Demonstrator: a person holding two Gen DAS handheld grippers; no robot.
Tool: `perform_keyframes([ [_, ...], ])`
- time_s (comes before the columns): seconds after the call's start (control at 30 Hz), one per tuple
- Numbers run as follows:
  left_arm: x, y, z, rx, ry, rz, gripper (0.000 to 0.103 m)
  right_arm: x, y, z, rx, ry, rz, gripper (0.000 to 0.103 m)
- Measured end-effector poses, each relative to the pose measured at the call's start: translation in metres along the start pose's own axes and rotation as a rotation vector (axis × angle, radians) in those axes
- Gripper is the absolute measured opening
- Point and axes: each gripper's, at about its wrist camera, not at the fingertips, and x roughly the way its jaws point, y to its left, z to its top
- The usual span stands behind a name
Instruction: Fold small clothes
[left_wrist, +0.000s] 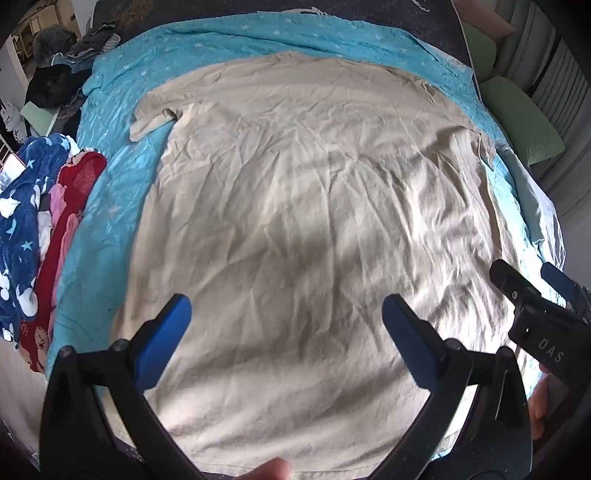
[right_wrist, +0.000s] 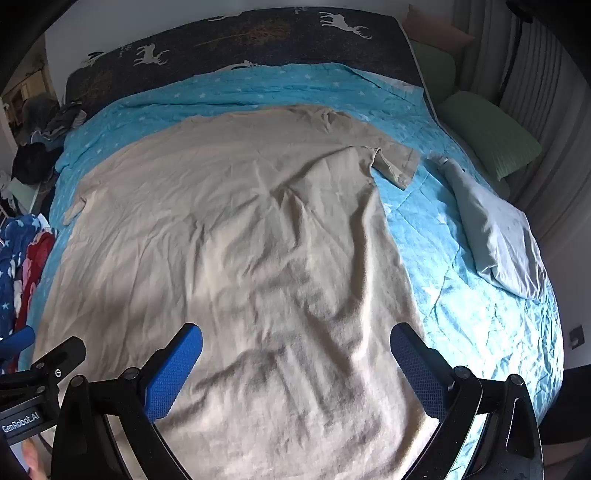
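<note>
A wrinkled beige T-shirt (left_wrist: 295, 206) lies spread flat on the blue star-print bedspread (right_wrist: 461, 295), hem nearest me. Its short sleeves stick out at the left (left_wrist: 151, 122) and the right (right_wrist: 397, 166). My left gripper (left_wrist: 286, 301) hangs open above the lower middle of the shirt, with nothing between its blue pads. My right gripper (right_wrist: 295, 330) is open too, above the shirt's lower right part near its side edge. Each gripper shows in the other's view: the right one (left_wrist: 524, 271) at the right edge, the left one (right_wrist: 44, 345) at the lower left.
A pile of clothes, blue with stars (left_wrist: 22, 229) and red (left_wrist: 74, 206), lies along the bed's left edge. A pale grey-blue garment (right_wrist: 495, 236) rests on the bedspread to the right. Green pillows (left_wrist: 524, 122) sit at the far right. A dark deer-print blanket (right_wrist: 258, 40) covers the bed's far end.
</note>
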Motion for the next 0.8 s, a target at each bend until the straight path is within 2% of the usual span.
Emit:
perform_keyframes([
  [0.63, 0.005, -0.008, -0.002, 0.035, 0.017, -0.005, 0.103, 0.007, 0.0, -0.001, 0.0, 0.024, -0.008, 0.103],
  [0.8, 0.005, -0.011, 0.0, 0.044, 0.019, -0.026, 0.103, 0.006, -0.001, 0.0, 0.009, 0.024, 0.001, 0.103],
])
